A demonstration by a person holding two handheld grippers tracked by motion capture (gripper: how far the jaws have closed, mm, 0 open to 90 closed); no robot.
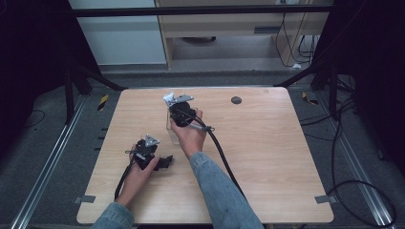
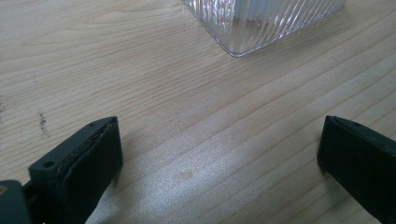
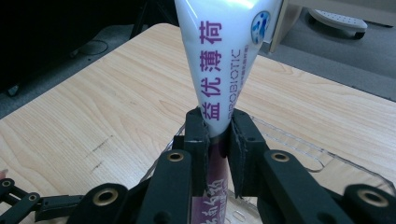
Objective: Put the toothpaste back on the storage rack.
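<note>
- Right gripper (image 3: 218,135): jaws nearly together, clamped on a white tube (image 3: 224,60) with purple print, pinched at its narrow flattened part.
- Tube's long axis runs straight out along the jaws; wide end points away from them, above a clear ribbed tray (image 3: 299,147) just under the jaws.
- Left gripper (image 2: 219,154): jaws wide apart, holding nothing, low over the wooden table (image 2: 140,84); tray corner (image 2: 261,28) lies ahead, not touching.
</note>
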